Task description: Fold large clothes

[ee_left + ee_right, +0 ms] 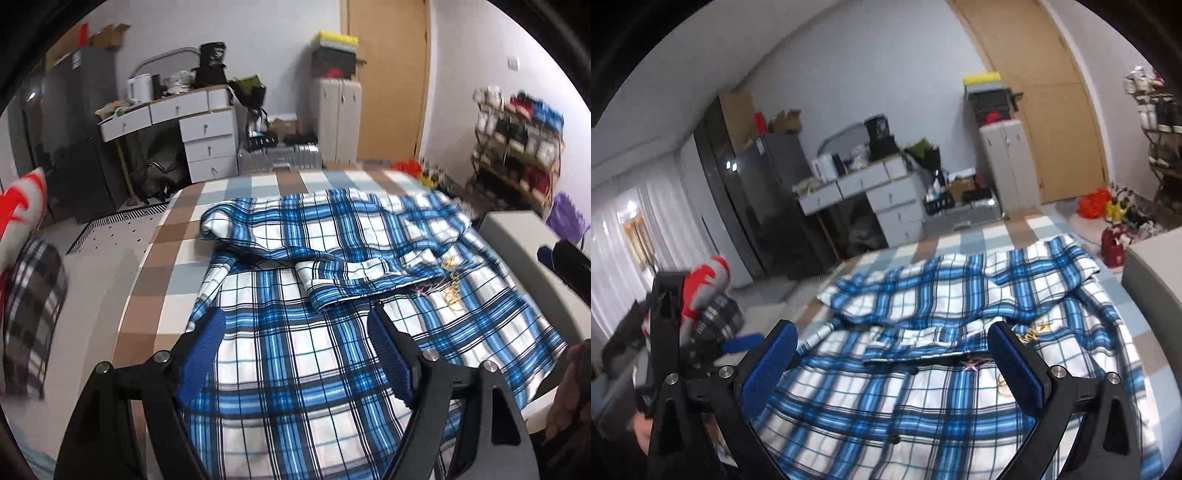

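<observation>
Lying across the checked bedspread (pixel 173 236), the blue plaid shirt (pixel 295 354) has one sleeve folded over its front (gold embroidery shows beside it). The left gripper (pixel 297 354) and right gripper (pixel 892 360) hang above it, jaws wide apart, holding and touching nothing.

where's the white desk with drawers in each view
Left wrist view: the white desk with drawers is upper left, beyond the bed's far edge.
Right wrist view: the white desk with drawers sits near the middle, above the plaid shirt.
Shared landmark: the wooden door, right of the desk in both.
</observation>
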{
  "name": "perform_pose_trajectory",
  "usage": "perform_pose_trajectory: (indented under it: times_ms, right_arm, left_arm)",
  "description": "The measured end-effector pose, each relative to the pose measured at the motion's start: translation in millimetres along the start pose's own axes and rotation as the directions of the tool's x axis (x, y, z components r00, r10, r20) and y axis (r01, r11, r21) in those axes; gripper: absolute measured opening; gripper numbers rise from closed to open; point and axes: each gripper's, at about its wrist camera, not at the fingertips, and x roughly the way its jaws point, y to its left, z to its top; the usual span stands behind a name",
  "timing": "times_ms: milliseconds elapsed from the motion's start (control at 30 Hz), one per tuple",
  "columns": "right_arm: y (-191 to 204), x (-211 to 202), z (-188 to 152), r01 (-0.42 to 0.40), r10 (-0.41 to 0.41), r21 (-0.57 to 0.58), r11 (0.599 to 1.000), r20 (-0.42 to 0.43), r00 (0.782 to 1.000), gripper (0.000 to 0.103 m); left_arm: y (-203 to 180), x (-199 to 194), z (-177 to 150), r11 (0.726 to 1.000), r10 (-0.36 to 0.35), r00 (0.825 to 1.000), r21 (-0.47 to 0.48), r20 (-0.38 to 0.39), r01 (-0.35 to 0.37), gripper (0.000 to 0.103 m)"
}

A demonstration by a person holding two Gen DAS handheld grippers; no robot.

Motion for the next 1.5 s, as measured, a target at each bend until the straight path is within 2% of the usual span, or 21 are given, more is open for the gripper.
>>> perform_pose_trajectory:
  times_ms: [33, 133, 267, 400, 567, 600, 700, 767, 833, 900, 1000, 1067, 1167, 1267, 1400, 1467, 1500]
  right_arm:
    - [0.9, -5.1, -1.9, 0.0, 0.0, 0.006, 1.0, 0.007, 1.0, 0.103]
    - [0.2, -13.0, -1.8, -0.003, 0.002, 0.005, 1.0, 0.016, 1.0, 0.103]
    - [-0.6, -14.8, 1.2, 0.008, -0.008, -0.01, 1.0, 0.009, 1.0, 0.103]
    - [-0.6, -7.5, -1.2, -0.004, 0.004, -0.023, 1.0, -0.016, 1.0, 0.103]
    - [-0.4, 2.0, -6.0, -0.009, 0.005, -0.073, 0.997, -0.054, 0.999, 0.103]
    - [-0.8, 3.4, -6.8, -0.006, 0.001, -0.078, 0.997, -0.062, 0.998, 0.103]
    - [-3.9, 2.4, -7.5, -0.01, 0.005, -0.066, 0.998, -0.07, 0.998, 0.103]
    - [-6.2, -1.3, -6.9, -0.018, 0.014, -0.048, 0.999, -0.071, 0.997, 0.103]
    - [-8.3, -6.6, -5.6, -0.023, 0.021, -0.033, 0.999, -0.066, 0.998, 0.103]
    - [-9.9, -13.3, -3.8, -0.028, 0.027, -0.022, 0.999, -0.054, 0.998, 0.103]
    - [-12.0, -24.0, -0.6, -0.032, 0.031, -0.012, 0.999, -0.024, 0.999, 0.103]
    - [-14.5, -30.9, 1.6, -0.041, 0.042, 0.007, 0.999, -0.008, 0.999, 0.103]
    - [-17.4, -36.7, 4.4, -0.051, 0.051, 0.038, 0.998, 0.009, 0.999, 0.103]
    - [-20.4, -40.9, 7.4, -0.07, 0.068, 0.07, 0.995, 0.023, 0.997, 0.103]
    - [-23.0, -42.9, 9.2, -0.095, 0.092, 0.105, 0.99, 0.031, 0.995, 0.103]
    - [-22.5, -42.5, 9.0, -0.094, 0.092, 0.104, 0.99, 0.028, 0.995, 0.103]
    - [-22.4, -42.5, 8.8, -0.093, 0.091, 0.103, 0.99, 0.027, 0.996, 0.103]
  left_arm:
    - [4.6, -0.1, -0.7, 1.0, 0.001, 1.0, -0.014, 0.016, -0.001, 0.087]
    - [9.6, 10.9, -3.0, 0.998, -0.008, 0.998, -0.067, 0.065, 0.013, 0.088]
    - [17.0, 25.9, 6.7, 0.993, -0.001, 1.0, -0.122, 0.027, 0.004, 0.088]
    - [10.7, 39.0, 14.9, 0.997, 0.01, 1.0, -0.08, 0.009, -0.009, 0.088]
    - [2.7, 46.9, 19.9, 0.999, 0.039, 0.999, -0.038, 0.038, -0.037, 0.088]
    - [0.8, 49.2, 19.3, 1.0, -0.005, 0.998, -0.013, 0.055, 0.006, 0.088]
    - [-0.8, 53.1, 15.1, 1.0, 0.011, 0.999, -0.003, 0.053, -0.011, 0.088]
    - [0.9, 54.2, 8.9, 0.999, 0.038, 0.998, 0.008, 0.051, -0.039, 0.088]
    - [5.9, 52.9, -3.5, 0.995, 0.1, 0.994, 0.014, 0.046, -0.1, 0.088]
    - [16.6, 49.1, -20.6, 0.992, 0.127, 0.992, -0.012, 0.014, -0.126, 0.088]
    - [31.3, 47.5, -46.8, 0.991, 0.12, 0.988, -0.05, -0.098, -0.125, 0.088]
    - [41.3, 46.4, -63.7, 0.989, 0.102, 0.977, -0.091, -0.188, -0.12, 0.088]
    - [48.5, 40.7, -83.3, 0.987, 0.051, 0.963, -0.134, -0.264, -0.089, 0.088]
    - [49.8, 32.6, -95.0, 0.984, 0.031, 0.956, -0.158, -0.291, -0.08, 0.088]
    - [52.5, 29.1, -99.2, 0.981, 0.053, 0.945, -0.162, -0.322, -0.111, 0.088]
    - [58.9, 25.5, -105.9, 0.972, 0.044, 0.943, -0.205, -0.33, -0.117, 0.088]
    - [62.8, 22.1, -110.4, 0.964, 0.01, 0.945, -0.247, -0.328, -0.096, 0.088]
